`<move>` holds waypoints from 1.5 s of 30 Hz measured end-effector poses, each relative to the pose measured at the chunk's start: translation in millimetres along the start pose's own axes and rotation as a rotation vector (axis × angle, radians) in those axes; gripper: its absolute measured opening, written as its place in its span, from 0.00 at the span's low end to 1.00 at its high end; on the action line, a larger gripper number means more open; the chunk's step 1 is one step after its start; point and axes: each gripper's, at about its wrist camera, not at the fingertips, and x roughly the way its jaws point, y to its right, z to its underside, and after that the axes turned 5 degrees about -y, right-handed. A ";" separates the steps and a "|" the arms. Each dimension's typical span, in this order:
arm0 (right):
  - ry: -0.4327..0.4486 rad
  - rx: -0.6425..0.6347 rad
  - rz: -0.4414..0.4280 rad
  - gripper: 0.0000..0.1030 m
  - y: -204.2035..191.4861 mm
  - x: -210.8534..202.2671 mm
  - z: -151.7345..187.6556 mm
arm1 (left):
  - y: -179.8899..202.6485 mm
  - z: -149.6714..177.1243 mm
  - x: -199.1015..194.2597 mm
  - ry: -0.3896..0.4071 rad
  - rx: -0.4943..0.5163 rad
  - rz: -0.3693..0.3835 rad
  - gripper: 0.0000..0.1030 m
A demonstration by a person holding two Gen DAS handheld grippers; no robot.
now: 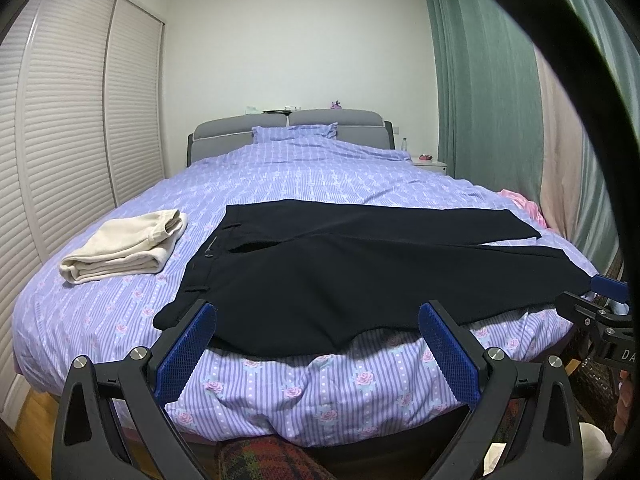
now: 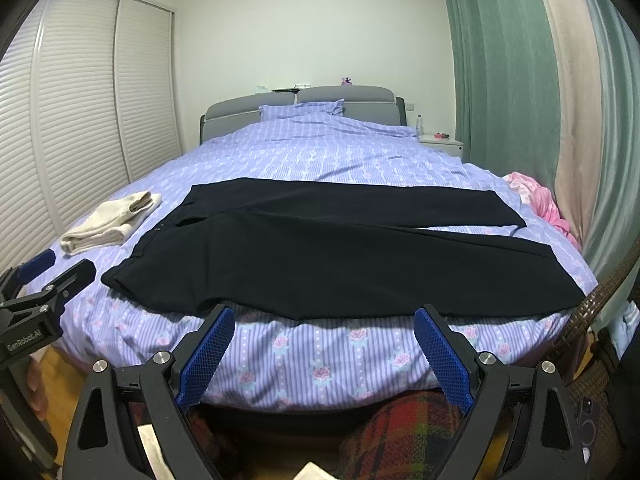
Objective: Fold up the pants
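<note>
- Left gripper (image 1: 316, 320) hovered wide open and empty at the bed's near edge, facing the waistband end, presumably to take it.
- Right gripper (image 2: 324, 326) hung equally spread and empty, towards the leg end.
- Black fabric pants (image 2: 320, 256) lay flat across the purple striped floral bedspread (image 2: 320, 356), legs slightly splayed, ready for folding.
- Folded cream garment (image 1: 124, 248) sat apart on the left, likely finished.

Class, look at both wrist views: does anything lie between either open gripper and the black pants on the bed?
Nothing visible does. The left gripper and right gripper hang open at the near edge of the bed, just short of the pants. The folded cream cloth lies off to the left, apart from them.
</note>
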 end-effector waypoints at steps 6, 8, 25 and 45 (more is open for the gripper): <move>-0.001 -0.001 0.000 0.90 -0.2 -0.6 0.4 | -0.1 -0.2 0.6 -0.002 0.001 0.000 1.00; 0.000 -0.001 -0.001 0.90 0.2 -0.5 0.9 | -0.1 -0.2 1.1 -0.003 0.000 0.000 1.00; -0.093 -0.002 -0.039 0.90 -10.0 41.1 4.8 | -8.2 10.2 28.4 -0.029 0.021 -0.068 1.00; -0.215 0.036 -0.220 0.90 -49.9 156.2 17.8 | -91.3 38.8 117.8 -0.191 -0.052 -0.152 1.00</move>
